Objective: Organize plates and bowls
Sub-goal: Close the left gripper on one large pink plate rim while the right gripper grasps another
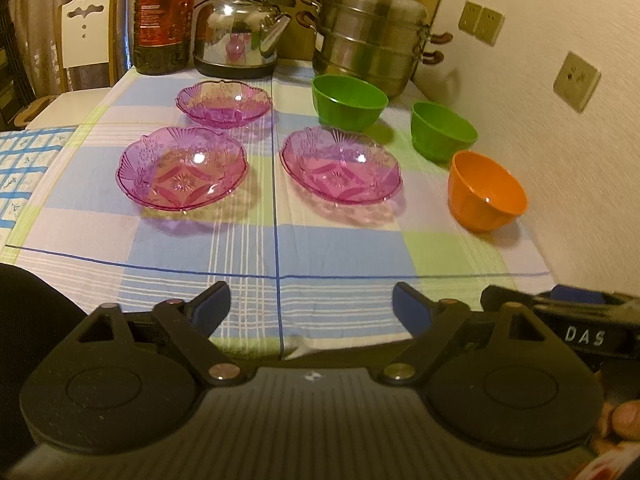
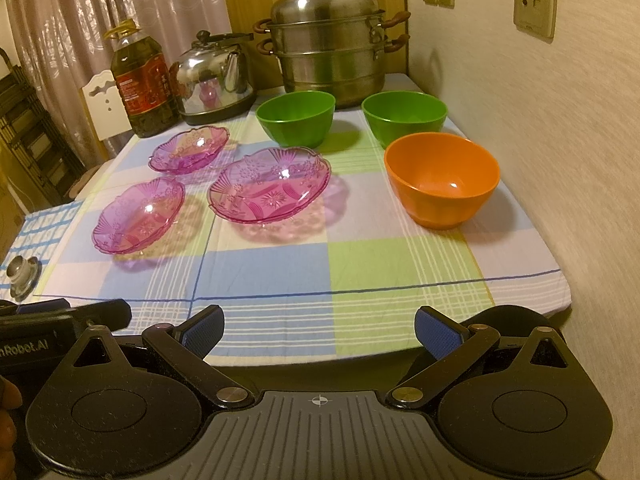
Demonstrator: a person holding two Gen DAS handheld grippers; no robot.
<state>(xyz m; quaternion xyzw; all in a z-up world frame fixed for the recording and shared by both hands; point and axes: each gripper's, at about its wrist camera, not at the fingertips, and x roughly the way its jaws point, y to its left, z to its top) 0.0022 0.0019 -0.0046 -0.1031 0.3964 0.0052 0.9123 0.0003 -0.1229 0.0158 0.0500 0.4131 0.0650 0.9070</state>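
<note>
The left gripper [image 1: 311,306] has its two blue-padded fingers [image 1: 210,307] spread wide with nothing between them, and it hangs over the near edge of the checked cloth [image 1: 248,256]. The right gripper [image 2: 319,330] is the same: fingers [image 2: 202,330] far apart, holding nothing, above the near edge of the table.

Farther out lie three transparent pink plastic plates: the near left plate [image 1: 182,168], the near right plate [image 1: 341,168] and the far plate [image 1: 224,103], each apart from the others. On the right side, near the wall, stand the orange plastic bowl [image 1: 486,191] and two green plastic bowls, one beside the wall [image 1: 442,130] and one more to the middle [image 1: 349,102]. All of them stand upright and separate.

At the back are a steel steamer pot [image 1: 370,36], a shiny steel kettle [image 1: 240,36] and a large oil bottle [image 1: 164,16].

Only the right wrist view shows a small metal object [image 2: 23,274] on the blue-white cloth at the left; I cannot tell what it is. Each view shows part of the other gripper at its side edge.
</note>
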